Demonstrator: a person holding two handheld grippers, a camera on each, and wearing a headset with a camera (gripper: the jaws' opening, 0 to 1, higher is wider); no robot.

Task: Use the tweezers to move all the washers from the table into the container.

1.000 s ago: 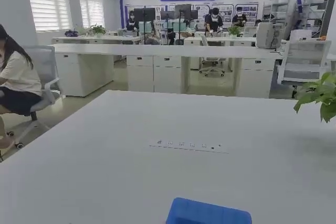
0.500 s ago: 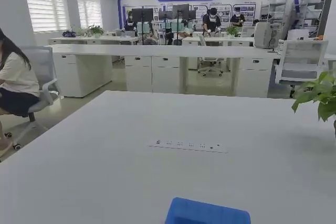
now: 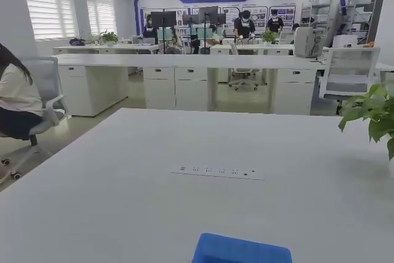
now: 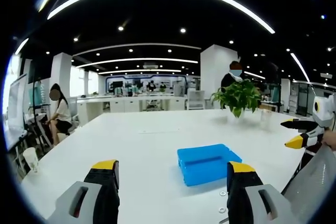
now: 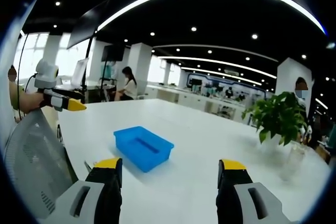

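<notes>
Hovering above the white table (image 4: 131, 145), the left gripper (image 4: 172, 166) has its jaws spread wide with nothing between them. The right gripper (image 5: 169, 163) is the same. The blue container (image 4: 207, 163) sits at centre frame in the left gripper view and at the bottom edge in the head view. Two small washers (image 4: 223, 194) lie on the table near it, lower right.
</notes>
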